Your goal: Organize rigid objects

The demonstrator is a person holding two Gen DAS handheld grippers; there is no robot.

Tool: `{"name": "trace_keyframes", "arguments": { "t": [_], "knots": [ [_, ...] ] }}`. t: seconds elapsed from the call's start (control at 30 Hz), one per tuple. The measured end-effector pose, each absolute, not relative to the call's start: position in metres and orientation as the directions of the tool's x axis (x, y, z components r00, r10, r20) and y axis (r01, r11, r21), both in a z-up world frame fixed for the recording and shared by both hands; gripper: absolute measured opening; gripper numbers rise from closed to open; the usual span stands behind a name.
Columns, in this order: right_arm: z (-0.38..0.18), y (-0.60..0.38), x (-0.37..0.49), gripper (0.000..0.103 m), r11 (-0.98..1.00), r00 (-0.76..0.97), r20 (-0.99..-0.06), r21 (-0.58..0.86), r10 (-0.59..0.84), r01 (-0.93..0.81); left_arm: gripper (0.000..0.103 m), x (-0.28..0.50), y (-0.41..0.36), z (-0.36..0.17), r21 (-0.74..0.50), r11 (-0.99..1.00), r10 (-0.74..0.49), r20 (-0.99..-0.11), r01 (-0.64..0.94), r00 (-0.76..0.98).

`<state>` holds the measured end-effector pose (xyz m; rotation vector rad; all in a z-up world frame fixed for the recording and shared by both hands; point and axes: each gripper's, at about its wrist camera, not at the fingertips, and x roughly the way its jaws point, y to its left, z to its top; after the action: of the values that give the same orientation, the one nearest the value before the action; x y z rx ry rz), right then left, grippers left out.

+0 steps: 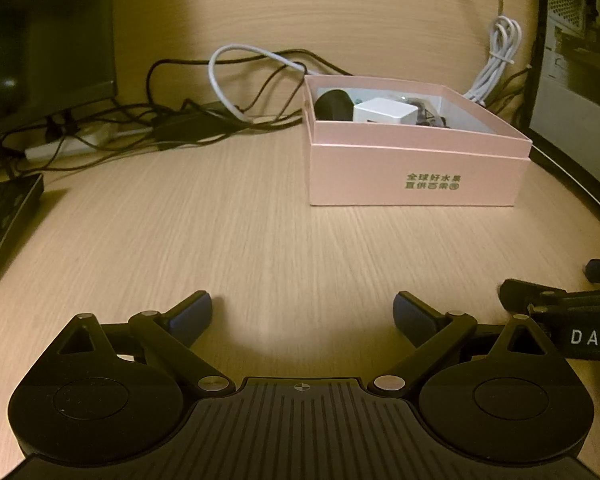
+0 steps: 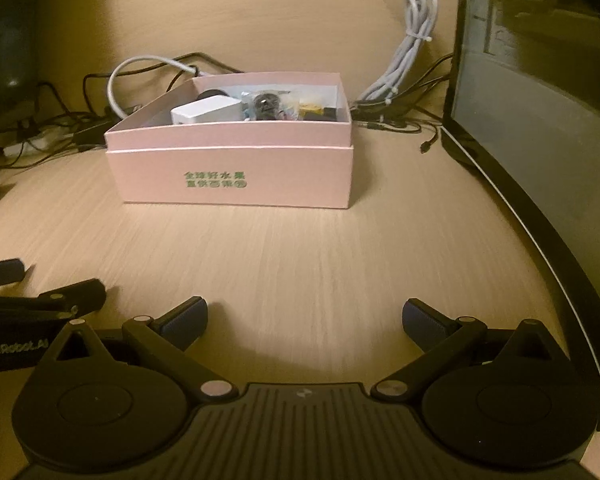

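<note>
A pink cardboard box [image 1: 416, 174] with green print stands open on the wooden desk; it also shows in the right wrist view [image 2: 236, 178]. Inside lie a white charger block [image 1: 384, 111] [image 2: 206, 111], a black round object [image 1: 332, 104], a dark round item [image 2: 265, 104] and small yellow and black pieces [image 2: 314, 110]. My left gripper [image 1: 302, 316] is open and empty, low over the desk in front of the box. My right gripper [image 2: 304, 318] is open and empty, also in front of the box. Each gripper shows at the edge of the other's view.
A tangle of black cables [image 1: 172, 120] and a white cable [image 1: 228, 80] lie behind the box. A bundled white cord [image 2: 412, 56] hangs at the back right. A dark monitor [image 2: 540, 120] stands on the right. A keyboard [image 1: 4, 216] lies at the left.
</note>
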<state>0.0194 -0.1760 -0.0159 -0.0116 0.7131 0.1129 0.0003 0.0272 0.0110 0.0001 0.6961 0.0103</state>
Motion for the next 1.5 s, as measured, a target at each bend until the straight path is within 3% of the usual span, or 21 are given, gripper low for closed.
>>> {"name": "trace_keyframes", "arguments": {
  "t": [1.5],
  "knots": [
    [-0.0176, -0.1788, 0.0225, 0.103, 0.993, 0.76, -0.642, 0.029, 0.106, -0.114, 0.101, 0.001, 0.0292, 0.0117, 0.001, 1.0, 0.007, -0.642, -0.008, 0.767]
  ]
}}
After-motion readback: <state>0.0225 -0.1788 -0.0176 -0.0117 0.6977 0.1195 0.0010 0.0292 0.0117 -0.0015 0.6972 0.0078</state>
